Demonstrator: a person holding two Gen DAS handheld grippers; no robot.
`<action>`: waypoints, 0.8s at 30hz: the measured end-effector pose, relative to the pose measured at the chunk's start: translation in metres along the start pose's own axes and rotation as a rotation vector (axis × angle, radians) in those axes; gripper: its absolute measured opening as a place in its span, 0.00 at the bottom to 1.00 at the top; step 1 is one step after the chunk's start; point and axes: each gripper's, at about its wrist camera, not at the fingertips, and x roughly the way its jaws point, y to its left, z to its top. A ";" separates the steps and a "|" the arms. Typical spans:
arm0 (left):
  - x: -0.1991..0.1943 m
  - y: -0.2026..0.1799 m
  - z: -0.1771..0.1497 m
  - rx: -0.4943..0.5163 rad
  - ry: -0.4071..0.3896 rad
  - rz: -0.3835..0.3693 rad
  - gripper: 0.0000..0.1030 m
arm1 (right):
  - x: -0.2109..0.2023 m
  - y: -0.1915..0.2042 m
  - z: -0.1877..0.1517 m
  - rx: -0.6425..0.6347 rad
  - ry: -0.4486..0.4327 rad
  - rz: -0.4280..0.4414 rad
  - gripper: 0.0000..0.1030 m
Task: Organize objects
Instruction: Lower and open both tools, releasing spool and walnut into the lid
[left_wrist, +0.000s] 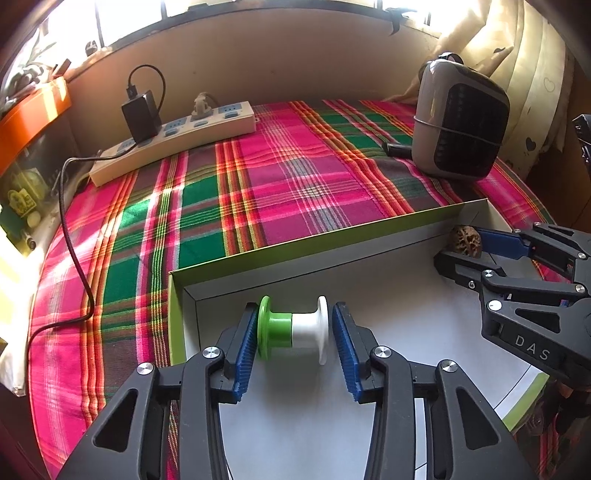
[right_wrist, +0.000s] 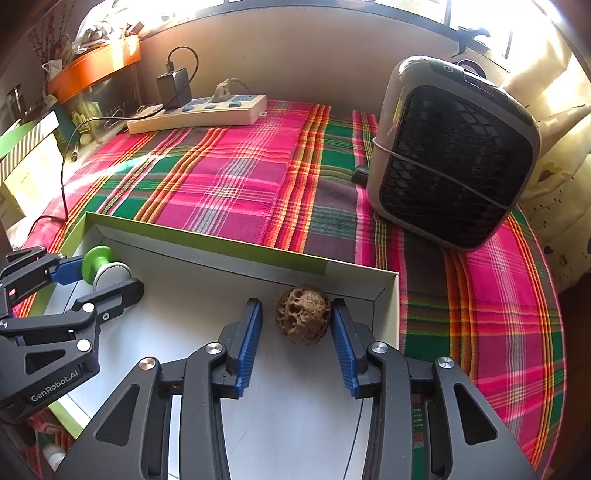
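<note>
Currently my left gripper (left_wrist: 293, 345) brackets, unclamped, a smooth flanged spool (left_wrist: 293, 326); my right gripper (right_wrist: 297, 334), parted, flanks a pitted walnut (right_wrist: 303, 315) at the box's (right_wrist: 207, 236) far corner.

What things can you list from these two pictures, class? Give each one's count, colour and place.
Plastic spool: one, green and white, box's left corner.
Pitted walnut: one, brown, box's right corner.
Shallow cardboard box: one, green outside, white inside, on cloth.
Plaid tablecloth: one, pink and green, under everything.
Power strip: one, cream, far left.
Fan heater: one, grey and black, far right.
Left tool: open around spool.
Right tool: open around walnut.
</note>
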 end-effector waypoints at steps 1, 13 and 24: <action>0.000 0.000 0.000 0.000 0.001 0.001 0.38 | 0.000 0.000 0.000 0.002 -0.001 0.003 0.41; -0.010 0.002 -0.002 -0.020 -0.001 -0.005 0.41 | -0.007 0.000 -0.002 0.021 -0.016 0.000 0.49; -0.038 -0.007 -0.011 -0.009 -0.042 -0.015 0.44 | -0.034 -0.004 -0.009 0.046 -0.065 0.020 0.51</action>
